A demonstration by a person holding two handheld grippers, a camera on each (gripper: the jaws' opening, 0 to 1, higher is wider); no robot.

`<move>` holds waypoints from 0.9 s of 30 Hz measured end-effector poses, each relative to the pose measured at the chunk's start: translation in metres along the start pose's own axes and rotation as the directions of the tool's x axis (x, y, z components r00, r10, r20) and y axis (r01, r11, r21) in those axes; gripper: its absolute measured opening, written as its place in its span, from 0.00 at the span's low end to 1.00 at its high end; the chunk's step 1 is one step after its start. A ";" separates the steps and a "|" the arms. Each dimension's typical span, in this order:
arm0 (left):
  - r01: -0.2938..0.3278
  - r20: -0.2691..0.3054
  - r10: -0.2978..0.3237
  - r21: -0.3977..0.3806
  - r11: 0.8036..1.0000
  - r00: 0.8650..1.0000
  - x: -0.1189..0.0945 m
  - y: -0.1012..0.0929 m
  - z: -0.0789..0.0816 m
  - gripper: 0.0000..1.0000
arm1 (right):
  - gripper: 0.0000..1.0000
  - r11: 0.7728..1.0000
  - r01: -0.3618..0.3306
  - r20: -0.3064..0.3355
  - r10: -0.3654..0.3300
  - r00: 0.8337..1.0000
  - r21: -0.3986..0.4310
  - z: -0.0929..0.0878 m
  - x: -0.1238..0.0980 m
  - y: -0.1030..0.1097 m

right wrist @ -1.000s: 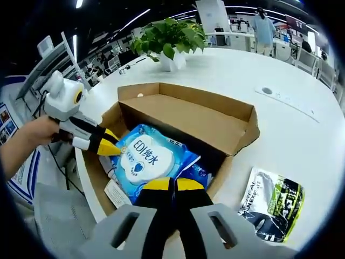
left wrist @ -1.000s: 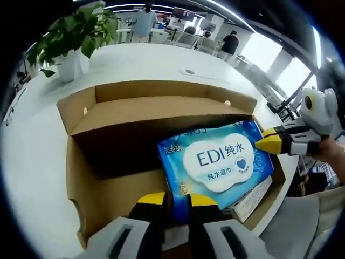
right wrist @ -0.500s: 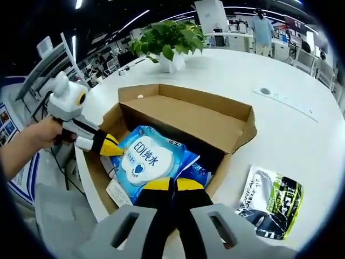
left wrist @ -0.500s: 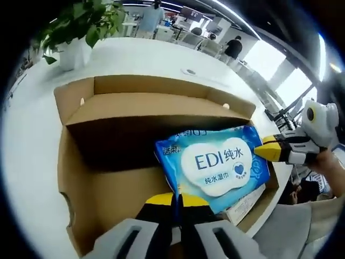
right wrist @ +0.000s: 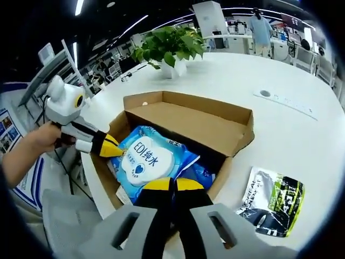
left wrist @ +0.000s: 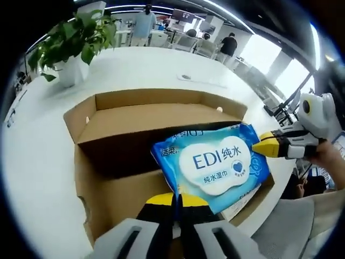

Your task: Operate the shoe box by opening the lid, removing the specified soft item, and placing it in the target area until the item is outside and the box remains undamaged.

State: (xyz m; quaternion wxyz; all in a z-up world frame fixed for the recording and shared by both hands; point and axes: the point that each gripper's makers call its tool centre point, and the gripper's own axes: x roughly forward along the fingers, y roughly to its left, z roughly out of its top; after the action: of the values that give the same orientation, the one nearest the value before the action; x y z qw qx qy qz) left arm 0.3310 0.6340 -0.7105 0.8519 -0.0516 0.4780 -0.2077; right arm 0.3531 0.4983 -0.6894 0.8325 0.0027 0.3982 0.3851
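We hold the wet wipes pack (left wrist: 214,166) over the open cardboard shoe box (left wrist: 135,110), gripped from two opposite ends. Our left hand-held gripper (left wrist: 176,200) has its yellow-tipped jaws pressed narrow together on the pack's near edge, at the corner closest to that camera. Our right hand-held gripper (right wrist: 172,186) is likewise closed narrow on the pack (right wrist: 148,159) at its opposite edge; in the left gripper view its yellow tips (left wrist: 268,145) pinch the pack's far right corner, with a person's hand (left wrist: 329,156) behind it.

The pack is a flat blue pouch with a white oval label reading "EDI", lying label-up and slightly tilted. Its long axis runs between our two hand-held grippers, diagonally across the box's open mouth. In the right gripper view our left hand-held gripper (right wrist: 102,145) comes in from the left and touches the pack's far corner.

The box stands on a white table (right wrist: 280,129), its lid flap folded back. A potted plant (right wrist: 168,46) stands well beyond the box, and a green-and-black printed packet (right wrist: 272,199) lies on the table beside the box.
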 end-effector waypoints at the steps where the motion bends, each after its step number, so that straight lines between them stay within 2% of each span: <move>1: 0.001 0.005 -0.001 0.001 1.000 1.000 -0.002 -0.001 0.001 0.01 | 0.00 1.000 -0.002 0.002 0.002 1.000 0.003 0.001 -0.001 0.000; 11: 0.001 0.025 -0.001 0.026 1.000 1.000 -0.011 -0.012 0.011 0.01 | 0.00 0.999 -0.023 0.031 0.022 0.999 0.034 0.008 -0.016 -0.001; 16: 0.009 0.064 -0.010 0.020 1.000 0.998 -0.021 -0.020 0.025 0.01 | 0.00 0.998 -0.028 0.061 0.025 0.998 0.058 0.016 -0.029 -0.002; 27: 0.009 0.104 -0.017 0.080 0.997 0.994 -0.031 -0.045 0.053 0.01 | 0.00 0.996 -0.023 0.110 0.014 0.994 0.082 0.028 -0.056 -0.015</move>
State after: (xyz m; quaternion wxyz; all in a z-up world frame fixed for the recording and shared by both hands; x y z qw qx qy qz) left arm 0.3471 0.5994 -0.6449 0.8758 -0.0316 0.4236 -0.2291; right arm 0.3599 0.4599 -0.6384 0.8485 0.0619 0.3678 0.3755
